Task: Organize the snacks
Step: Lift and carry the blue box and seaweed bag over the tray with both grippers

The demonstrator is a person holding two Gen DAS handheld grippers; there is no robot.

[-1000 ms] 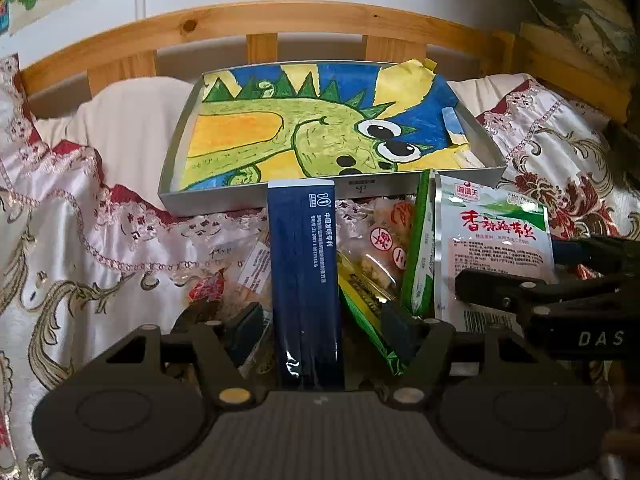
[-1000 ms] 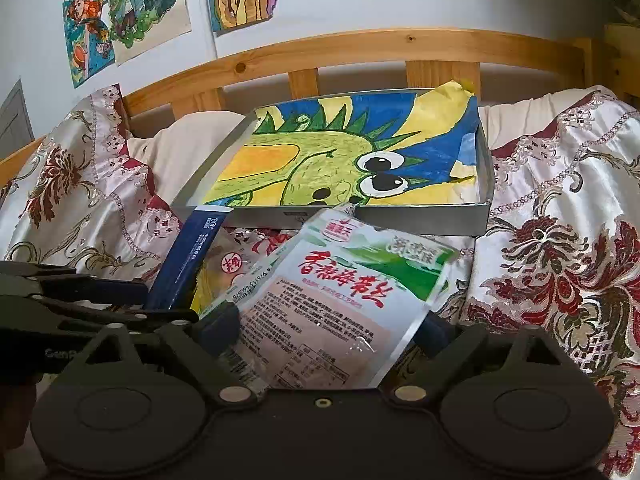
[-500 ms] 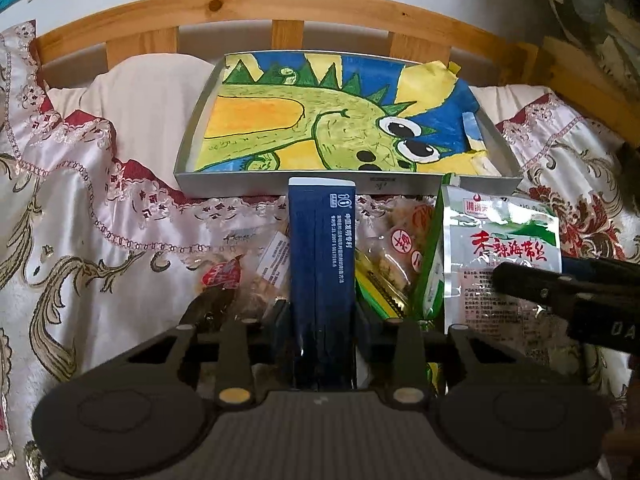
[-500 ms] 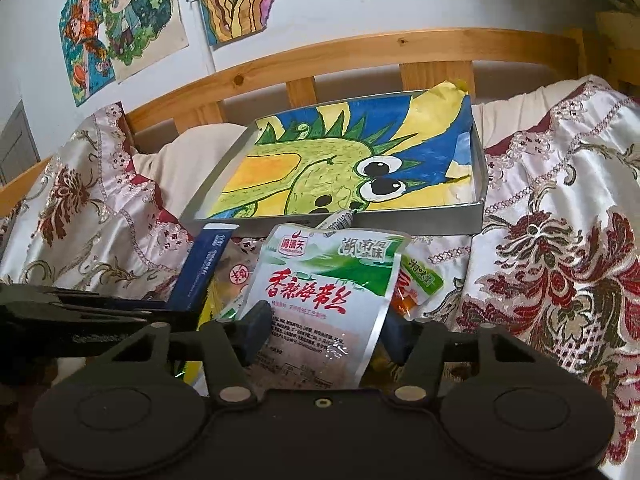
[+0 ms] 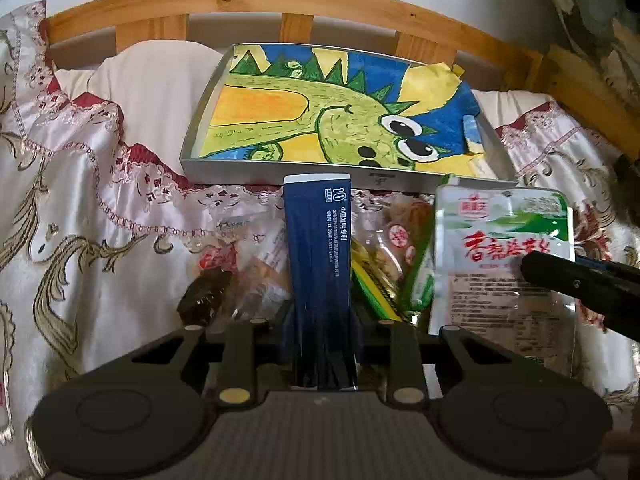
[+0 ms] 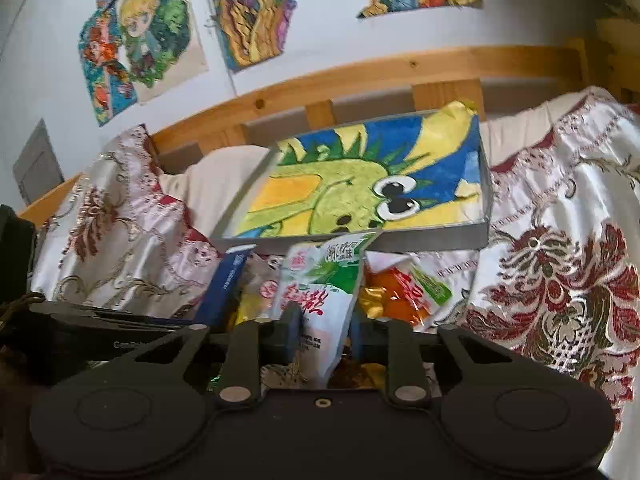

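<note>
Navy snack box (image 5: 319, 276) stands upright, tall and narrow, white print on front. White-green seaweed pouch (image 5: 500, 248) with red lettering upright just right of it, crumpled at base. Loose snack packets (image 6: 400, 296) (orange, yellow-green, clear) heaped on the bed between and behind. Grey tray (image 5: 192, 136) with dinosaur drawing beyond, tilted.

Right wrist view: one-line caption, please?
Right gripper shut on white-green snack pouch, shallow tray with dinosaur drawing behind.
</note>
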